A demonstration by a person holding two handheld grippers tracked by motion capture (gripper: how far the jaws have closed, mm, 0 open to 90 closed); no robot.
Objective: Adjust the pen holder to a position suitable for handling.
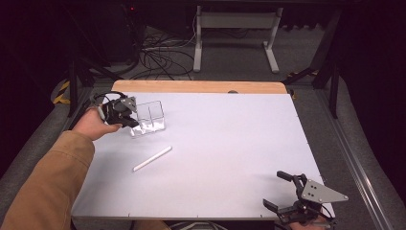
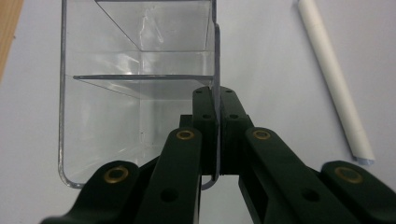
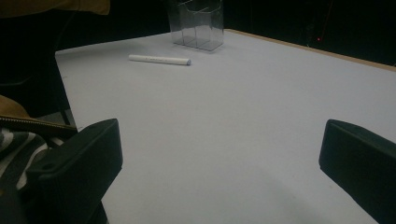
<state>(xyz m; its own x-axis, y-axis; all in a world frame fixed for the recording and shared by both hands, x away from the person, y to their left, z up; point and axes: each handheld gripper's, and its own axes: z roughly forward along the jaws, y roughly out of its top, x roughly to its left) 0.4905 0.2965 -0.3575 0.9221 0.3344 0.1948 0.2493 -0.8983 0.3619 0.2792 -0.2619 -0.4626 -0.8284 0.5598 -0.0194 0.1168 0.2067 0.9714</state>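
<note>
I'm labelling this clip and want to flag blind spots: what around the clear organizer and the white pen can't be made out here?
- Clear organizer: far end cut off by the top edge of the left gripper view.
- Pinched wall: hidden between the left hand-held gripper pads.
- White pen: markings too small in the high view; one end cut off in the left gripper view.
- Right hand-held gripper: its hand cut off by the bottom edge.

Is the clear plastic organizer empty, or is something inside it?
Empty: through the clear organizer walls, both visible compartments are bare; the white pen lies outside it.

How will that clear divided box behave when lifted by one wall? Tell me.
The clear box looks rigid and probably light. The left hand-held gripper pinches one thin wall at a corner, so it may tilt or slip. Smooth plastic could be slippery.
</note>
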